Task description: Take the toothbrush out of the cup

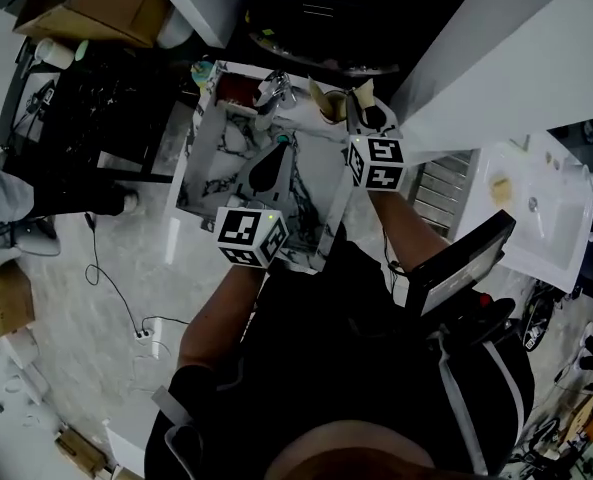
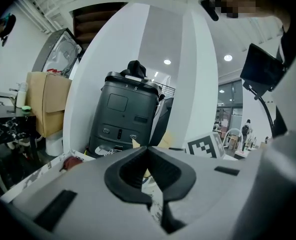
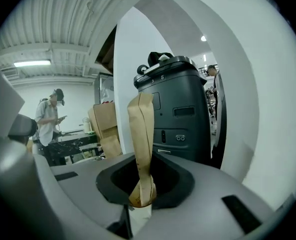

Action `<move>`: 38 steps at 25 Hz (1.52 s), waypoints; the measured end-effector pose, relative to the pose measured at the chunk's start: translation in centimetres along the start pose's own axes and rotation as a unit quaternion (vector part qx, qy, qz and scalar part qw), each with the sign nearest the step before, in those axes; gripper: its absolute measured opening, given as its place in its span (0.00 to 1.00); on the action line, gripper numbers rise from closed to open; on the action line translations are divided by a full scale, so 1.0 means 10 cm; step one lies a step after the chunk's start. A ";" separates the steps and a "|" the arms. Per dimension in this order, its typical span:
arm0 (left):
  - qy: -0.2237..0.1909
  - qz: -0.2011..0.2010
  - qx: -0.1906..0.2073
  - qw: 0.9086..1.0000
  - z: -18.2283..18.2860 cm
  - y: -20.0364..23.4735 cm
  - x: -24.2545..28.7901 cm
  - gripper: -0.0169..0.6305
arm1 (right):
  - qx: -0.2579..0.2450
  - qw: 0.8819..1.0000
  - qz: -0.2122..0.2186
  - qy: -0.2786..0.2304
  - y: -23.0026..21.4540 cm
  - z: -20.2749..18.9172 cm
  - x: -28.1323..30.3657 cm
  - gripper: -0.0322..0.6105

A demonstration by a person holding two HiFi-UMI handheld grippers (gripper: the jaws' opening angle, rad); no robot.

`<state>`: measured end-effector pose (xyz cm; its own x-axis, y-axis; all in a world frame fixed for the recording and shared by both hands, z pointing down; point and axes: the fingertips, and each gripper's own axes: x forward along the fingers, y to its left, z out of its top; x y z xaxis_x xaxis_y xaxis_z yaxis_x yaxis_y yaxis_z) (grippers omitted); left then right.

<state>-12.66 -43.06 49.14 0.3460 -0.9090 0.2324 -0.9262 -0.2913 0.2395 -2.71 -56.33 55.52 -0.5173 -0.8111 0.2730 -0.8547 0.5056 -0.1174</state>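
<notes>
Right gripper (image 3: 140, 198) pinches the toothbrush (image 3: 141, 129) upright, likely to draw it from the cup (image 1: 332, 108); left gripper (image 2: 148, 183), jaws together and empty, idles near the cup.

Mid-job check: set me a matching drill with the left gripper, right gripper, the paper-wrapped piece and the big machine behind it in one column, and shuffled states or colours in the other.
Column one:
1. left gripper
2. right gripper
3. paper packet
4. machine

Column two:
A. dark grey
B. shut on the paper packet
C. brown
D. shut, nothing between the jaws

Pairs: 1-D, 2-B, 3-C, 4-A
</notes>
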 end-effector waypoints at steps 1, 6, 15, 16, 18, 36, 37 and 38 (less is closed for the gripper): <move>-0.003 -0.005 0.001 1.000 0.03 0.00 -0.03 0.04 | -0.001 1.000 -0.005 -0.007 0.01 0.07 -0.04 0.14; -0.014 -0.027 0.014 0.999 0.18 -0.03 -0.15 0.04 | 0.000 0.999 -0.021 -0.038 0.08 0.41 -0.28 0.14; -0.037 -0.084 0.020 0.996 0.45 -0.17 -0.37 0.04 | 0.003 0.996 -0.044 -0.074 0.25 0.90 -0.88 0.14; -0.040 -0.087 0.021 0.995 0.48 -0.18 -0.39 0.04 | 0.001 0.996 -0.046 -0.079 0.27 0.95 -0.95 0.14; -0.045 -0.093 0.021 0.994 0.54 -0.19 -0.43 0.04 | -0.003 0.995 -0.050 -0.087 0.33 1.05 -1.10 0.14; -0.073 -0.152 0.034 0.985 0.77 -0.43 -0.65 0.04 | -0.002 0.988 -0.093 -0.121 0.60 1.18 -1.96 0.14; -0.074 -0.151 0.034 0.985 0.77 -0.42 -0.65 0.04 | 0.000 0.988 -0.095 -0.122 0.61 1.17 -1.97 0.14; -0.074 -0.151 0.036 0.985 0.77 -0.42 -0.65 0.04 | 0.000 0.987 -0.097 -0.124 0.61 1.17 -1.98 0.14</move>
<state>-12.19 -38.18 39.39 0.5860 -0.8101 0.0190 -0.7948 -0.5700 0.2082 1.86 -40.62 38.19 -0.3383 -0.9399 0.0472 -0.9388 0.3336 -0.0858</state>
